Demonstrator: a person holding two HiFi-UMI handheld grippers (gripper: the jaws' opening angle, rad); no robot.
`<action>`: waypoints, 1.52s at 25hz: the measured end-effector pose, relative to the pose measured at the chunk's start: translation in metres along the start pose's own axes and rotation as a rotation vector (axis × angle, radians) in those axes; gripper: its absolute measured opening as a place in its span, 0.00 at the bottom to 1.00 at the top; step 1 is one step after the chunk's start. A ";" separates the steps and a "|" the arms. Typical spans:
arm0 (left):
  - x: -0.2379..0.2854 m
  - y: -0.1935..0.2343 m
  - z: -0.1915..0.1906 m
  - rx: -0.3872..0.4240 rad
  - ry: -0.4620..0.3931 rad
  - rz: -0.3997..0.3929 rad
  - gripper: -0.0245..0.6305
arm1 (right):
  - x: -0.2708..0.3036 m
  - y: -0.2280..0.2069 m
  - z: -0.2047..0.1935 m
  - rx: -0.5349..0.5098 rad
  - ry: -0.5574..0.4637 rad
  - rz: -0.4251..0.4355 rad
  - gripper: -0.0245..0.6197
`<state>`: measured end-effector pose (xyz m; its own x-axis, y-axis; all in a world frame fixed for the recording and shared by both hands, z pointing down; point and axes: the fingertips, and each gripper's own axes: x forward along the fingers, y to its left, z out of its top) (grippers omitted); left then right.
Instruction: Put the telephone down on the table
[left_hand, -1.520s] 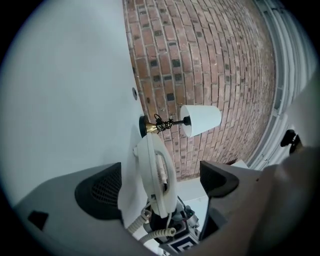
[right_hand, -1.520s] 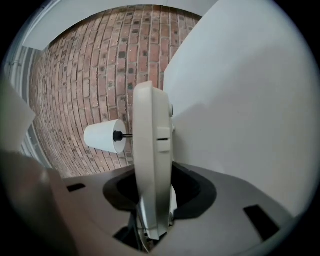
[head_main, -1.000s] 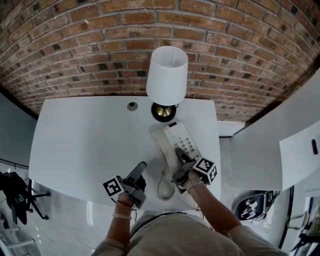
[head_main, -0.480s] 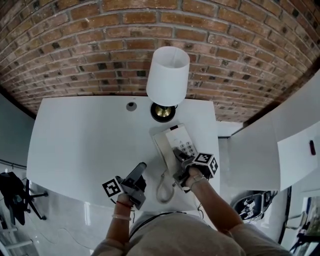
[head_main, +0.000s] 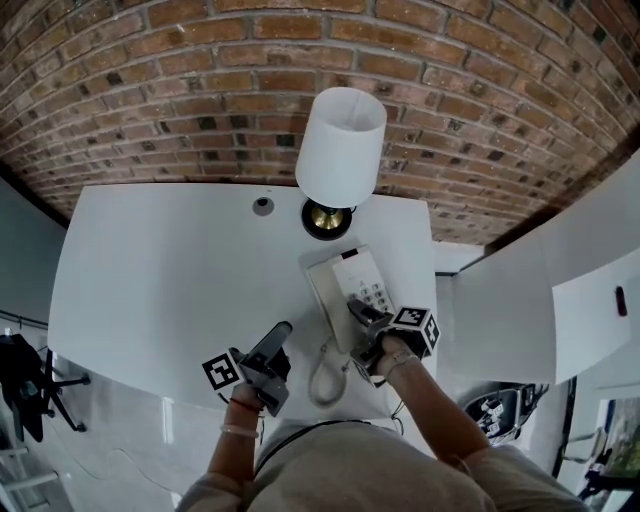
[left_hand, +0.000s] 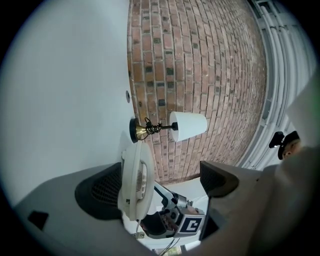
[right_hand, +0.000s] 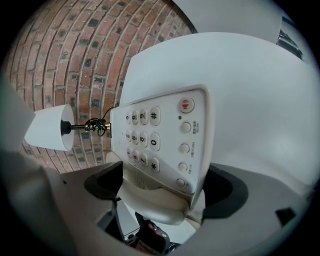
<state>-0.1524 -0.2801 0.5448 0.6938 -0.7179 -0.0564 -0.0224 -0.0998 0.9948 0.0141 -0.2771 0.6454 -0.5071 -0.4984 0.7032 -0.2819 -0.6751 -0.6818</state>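
The cream telephone (head_main: 350, 285) lies flat on the white table (head_main: 170, 270), keypad up, handset along its left side, just in front of the lamp. Its cord (head_main: 322, 375) loops off the near end toward the table's front edge. My right gripper (head_main: 362, 322) straddles the phone's near end. In the right gripper view the telephone (right_hand: 160, 135) sits between the jaws, which are opening, and both pads stand slightly off its sides. My left gripper (head_main: 280, 335) hovers open to the left of the phone with nothing between its jaws. From there, the telephone (left_hand: 134, 182) is seen edge-on.
A lamp (head_main: 340, 150) with a white shade and brass base stands at the table's back edge against the brick wall. A small round grommet (head_main: 263, 206) sits in the tabletop left of it. The table's right edge runs close beside the phone.
The right gripper's jaws have spread wider around the telephone's near end, and the hand has shifted slightly. The left gripper has stayed where it was.
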 end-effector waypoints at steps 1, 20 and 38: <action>-0.001 0.000 0.000 0.000 -0.002 0.000 0.77 | -0.001 -0.001 0.000 -0.004 0.002 0.000 0.79; -0.019 -0.011 -0.033 0.008 -0.090 0.014 0.77 | -0.023 -0.014 -0.014 -0.043 0.122 0.098 0.80; -0.050 -0.004 -0.050 0.572 -0.087 0.342 0.04 | -0.060 0.014 -0.022 -0.617 0.193 0.373 0.05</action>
<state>-0.1508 -0.2090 0.5478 0.5198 -0.8244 0.2238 -0.6255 -0.1888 0.7571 0.0226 -0.2445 0.5887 -0.7763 -0.4920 0.3941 -0.4404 -0.0241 -0.8975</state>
